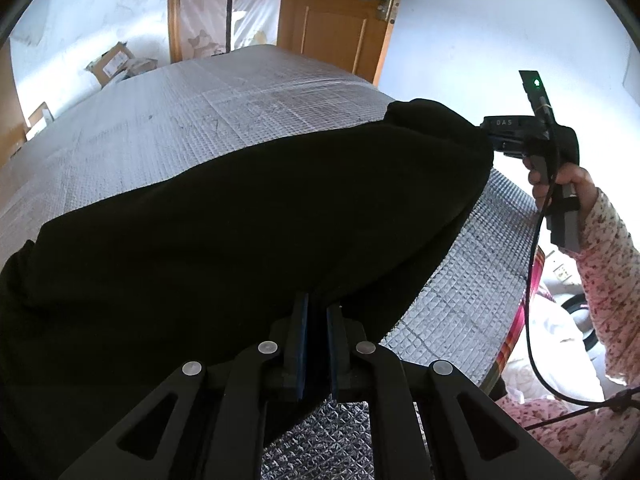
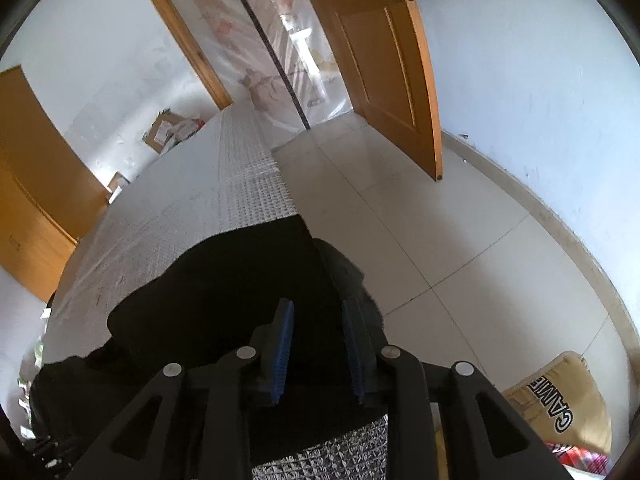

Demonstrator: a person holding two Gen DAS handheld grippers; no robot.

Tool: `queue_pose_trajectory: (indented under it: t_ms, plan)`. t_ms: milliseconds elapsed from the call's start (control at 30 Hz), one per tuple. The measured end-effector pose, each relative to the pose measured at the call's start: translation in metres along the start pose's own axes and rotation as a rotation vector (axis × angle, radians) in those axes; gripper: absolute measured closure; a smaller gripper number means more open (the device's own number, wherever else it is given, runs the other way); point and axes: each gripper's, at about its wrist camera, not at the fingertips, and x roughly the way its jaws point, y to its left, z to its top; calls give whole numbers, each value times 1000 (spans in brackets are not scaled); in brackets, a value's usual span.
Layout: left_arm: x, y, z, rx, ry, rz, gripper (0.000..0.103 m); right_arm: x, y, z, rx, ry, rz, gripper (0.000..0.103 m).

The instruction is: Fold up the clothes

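The left claw [image 1: 318,314] pinches the near edge of the black garment [image 1: 248,216] lying on the quilted counter [image 1: 168,128]. The right claw [image 2: 316,312] stands partly open over the garment's corner at the counter edge, pads not pressing; free floor [image 2: 440,248] lies right of it. A bag [image 2: 560,404] there reads "GAME".

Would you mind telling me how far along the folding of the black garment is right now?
Done: the black garment lies spread on the quilted surface, one end spilling over its edge. In hand: the left tongs are shut on the near hem, while the right tongs stand open over the cloth, pads not pressing. Left: no neat fold shows yet, so the folding itself seems to remain.
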Motion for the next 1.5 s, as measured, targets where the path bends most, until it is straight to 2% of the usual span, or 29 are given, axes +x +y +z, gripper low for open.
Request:
queue_pose_trajectory:
  t_ms: [67,133,500,700,933,1033,1200,1367,1500]
  plan:
    - [0,0,0,-1,0,2,94,0,0,-1,1,1,2,96]
    - [0,-1,1,-4,1,3,94,0,1,-2,-3,0,1,100]
    - [-3,-1,-1,-17,-2,6,94,-57,-8,18,-6,-208,-65,102]
    - [-2,-2,-1,-18,-2,11,94,-51,-31,22,29,-197,-116,102]
    - [-2,-1,0,-22,0,3,94,-36,-54,11,61,-154,-170,102]
    - [-2,-1,0,-20,-1,3,94,-32,-56,9,55,-137,-226,102]
    - [-3,0,-2,-24,-5,-17,94,-41,-31,12,-19,-137,-129,100]
    - [-1,1,0,-30,-4,-26,94,-25,30,14,-195,-41,50,84]
    - [-2,2,0,-27,-4,-37,94,-10,81,6,-404,29,215,74]
